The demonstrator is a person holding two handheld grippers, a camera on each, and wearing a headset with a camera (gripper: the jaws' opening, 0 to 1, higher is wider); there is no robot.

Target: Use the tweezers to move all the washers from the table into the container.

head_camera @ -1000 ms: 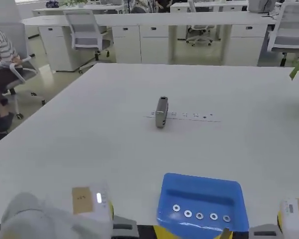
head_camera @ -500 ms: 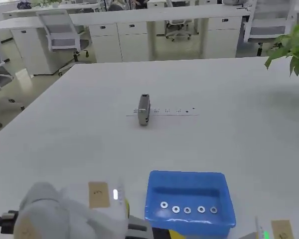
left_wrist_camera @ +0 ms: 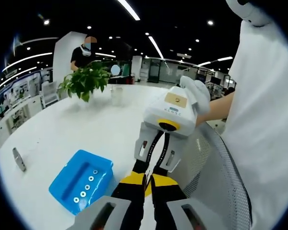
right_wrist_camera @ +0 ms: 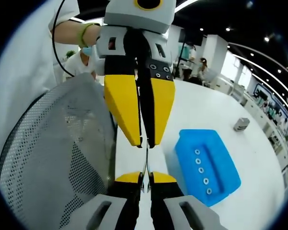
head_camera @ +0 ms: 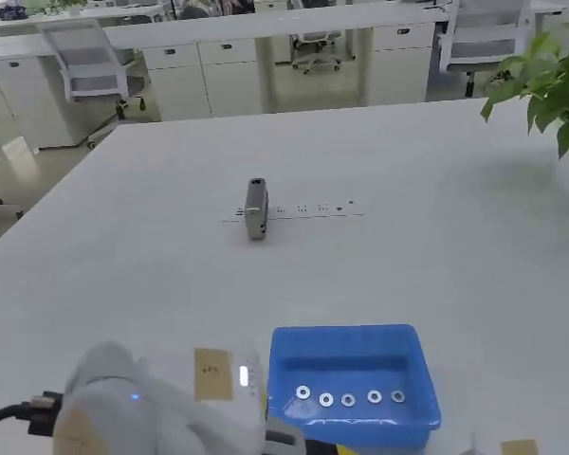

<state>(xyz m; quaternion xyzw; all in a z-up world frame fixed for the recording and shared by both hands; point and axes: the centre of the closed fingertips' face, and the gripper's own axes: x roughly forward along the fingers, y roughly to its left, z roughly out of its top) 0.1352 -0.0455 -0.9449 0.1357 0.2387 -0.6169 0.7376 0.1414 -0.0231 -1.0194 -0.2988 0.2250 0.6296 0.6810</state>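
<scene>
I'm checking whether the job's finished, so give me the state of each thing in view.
Washers: five, in a row inside the blue container.
Blue container: upright, open-topped.
Left gripper: shut.
Right gripper: shut.
Grey metal piece: lying alone, apart from both grippers.

The head view has swung to the right, so a leafy plant [head_camera: 550, 81] now edges in at the right side. That is the camera turning, not anything shifting on the bench. The left claw [head_camera: 299, 444] has slid in toward the blue container [head_camera: 341, 334]. Its body now sits just beside the container's left wall, where before it was well apart. The right claw [head_camera: 517, 445] has drawn back toward the person, leaving a sliver at the bottom edge.
</scene>
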